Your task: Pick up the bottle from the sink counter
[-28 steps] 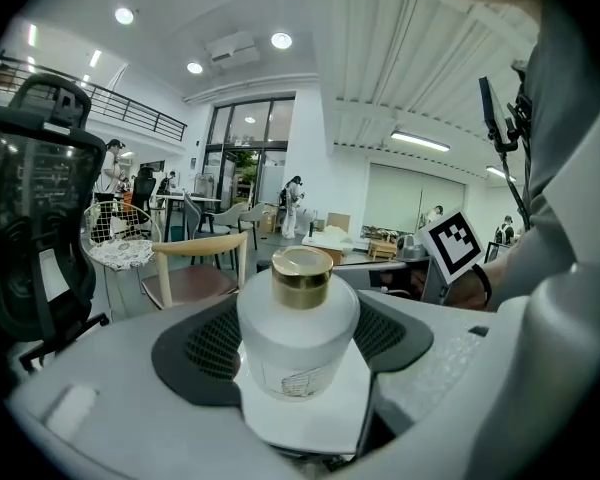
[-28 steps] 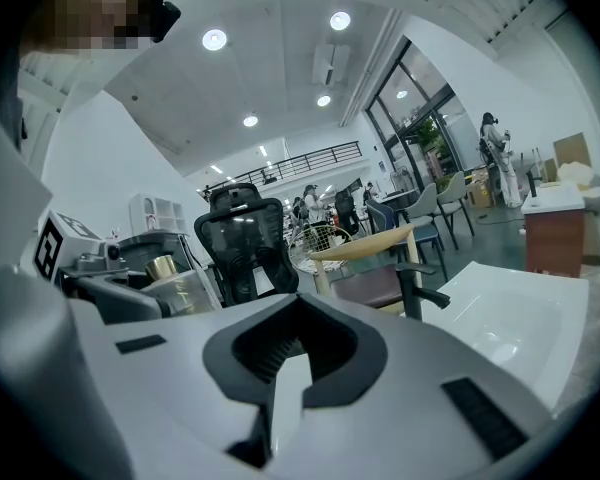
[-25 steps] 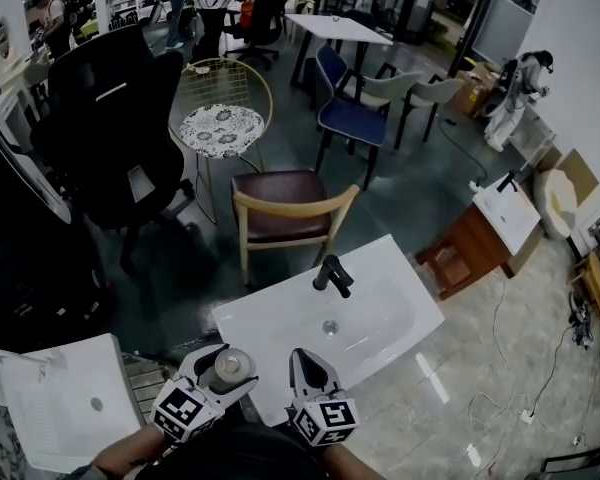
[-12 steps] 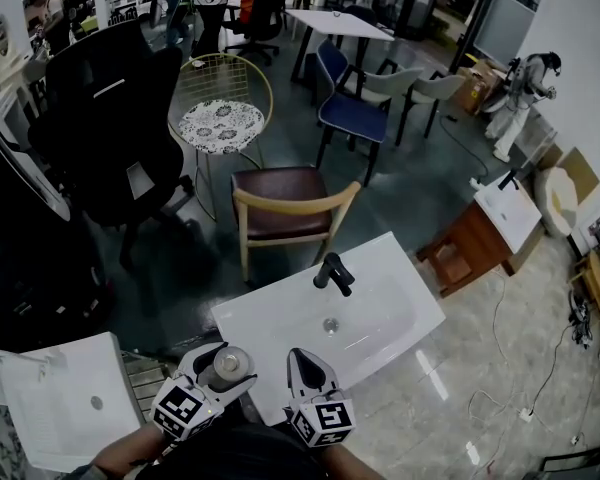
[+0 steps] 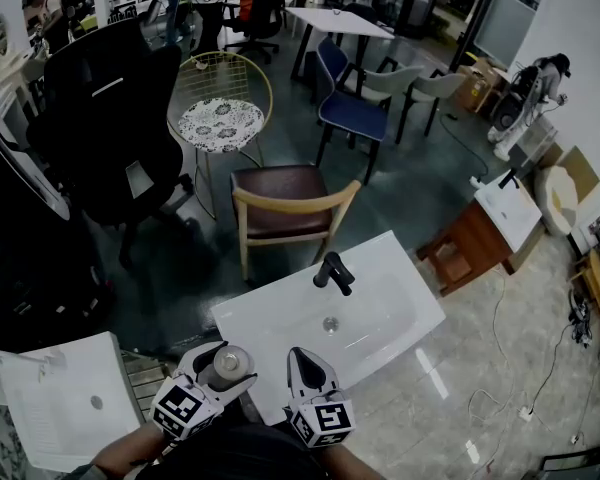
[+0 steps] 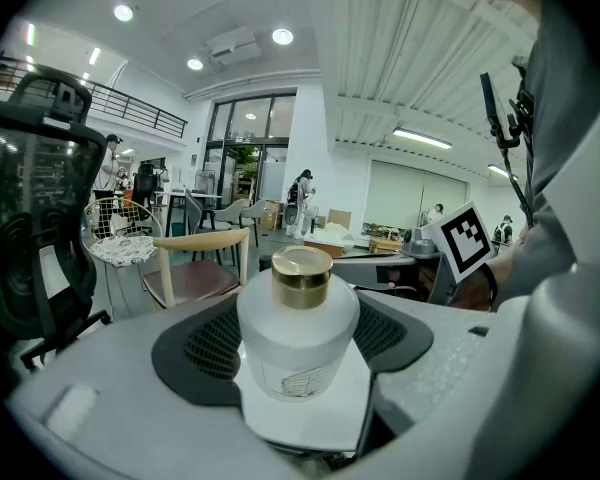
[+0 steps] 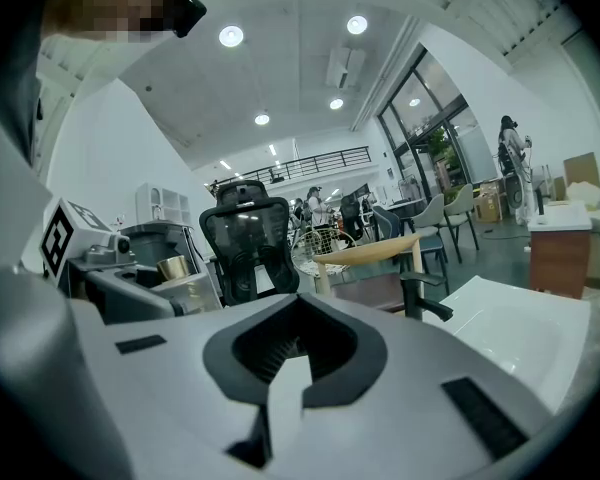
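Note:
A frosted white bottle (image 6: 298, 340) with a gold cap (image 6: 301, 272) sits upright between the jaws of my left gripper (image 6: 298, 353), which is shut on it. In the head view the bottle (image 5: 227, 367) shows at the bottom, held in the left gripper (image 5: 215, 371) just off the near left corner of the white sink counter (image 5: 280, 323). My right gripper (image 5: 308, 367) is beside it, shut with nothing in it, its jaws (image 7: 298, 363) closed together. The black faucet (image 5: 332, 272) stands at the sink's far edge.
A wooden chair with a brown seat (image 5: 285, 211) stands behind the sink. A black office chair (image 5: 110, 118) is at the left, a wire stool (image 5: 220, 118) and blue chair (image 5: 350, 108) farther back. A white panel (image 5: 65, 398) lies at the lower left, a small wooden vanity (image 5: 490, 233) at the right.

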A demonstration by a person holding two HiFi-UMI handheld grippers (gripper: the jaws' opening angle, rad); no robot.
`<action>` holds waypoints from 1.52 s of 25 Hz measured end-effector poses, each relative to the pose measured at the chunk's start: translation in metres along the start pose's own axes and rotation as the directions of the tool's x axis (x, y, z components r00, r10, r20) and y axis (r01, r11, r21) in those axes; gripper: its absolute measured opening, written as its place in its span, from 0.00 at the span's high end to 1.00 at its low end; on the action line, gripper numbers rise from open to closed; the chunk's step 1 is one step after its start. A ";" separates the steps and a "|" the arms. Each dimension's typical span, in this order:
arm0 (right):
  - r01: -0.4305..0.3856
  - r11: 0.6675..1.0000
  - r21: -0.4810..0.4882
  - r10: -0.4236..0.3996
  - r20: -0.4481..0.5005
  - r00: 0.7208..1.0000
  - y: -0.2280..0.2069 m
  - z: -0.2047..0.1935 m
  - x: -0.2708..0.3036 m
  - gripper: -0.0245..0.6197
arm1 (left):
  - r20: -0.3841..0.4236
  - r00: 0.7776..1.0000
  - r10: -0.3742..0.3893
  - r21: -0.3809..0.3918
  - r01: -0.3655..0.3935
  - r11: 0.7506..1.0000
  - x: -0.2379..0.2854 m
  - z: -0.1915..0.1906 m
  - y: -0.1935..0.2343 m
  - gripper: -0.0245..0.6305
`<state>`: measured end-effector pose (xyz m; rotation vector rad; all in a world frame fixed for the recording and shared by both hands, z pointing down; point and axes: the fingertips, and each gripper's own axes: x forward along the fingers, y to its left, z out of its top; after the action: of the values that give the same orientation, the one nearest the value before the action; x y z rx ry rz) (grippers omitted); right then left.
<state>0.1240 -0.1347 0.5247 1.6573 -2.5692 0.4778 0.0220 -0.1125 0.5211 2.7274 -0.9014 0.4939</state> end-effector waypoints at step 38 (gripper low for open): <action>-0.023 0.999 -0.024 0.023 0.002 1.000 0.009 0.001 0.000 0.95 | 0.002 1.000 -0.006 0.007 0.006 1.000 0.000 0.007 0.000 0.45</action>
<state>0.1160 -0.1313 0.5216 1.6239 -2.5873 0.4444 0.0235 -0.1145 0.5145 2.7363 -0.8927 0.4939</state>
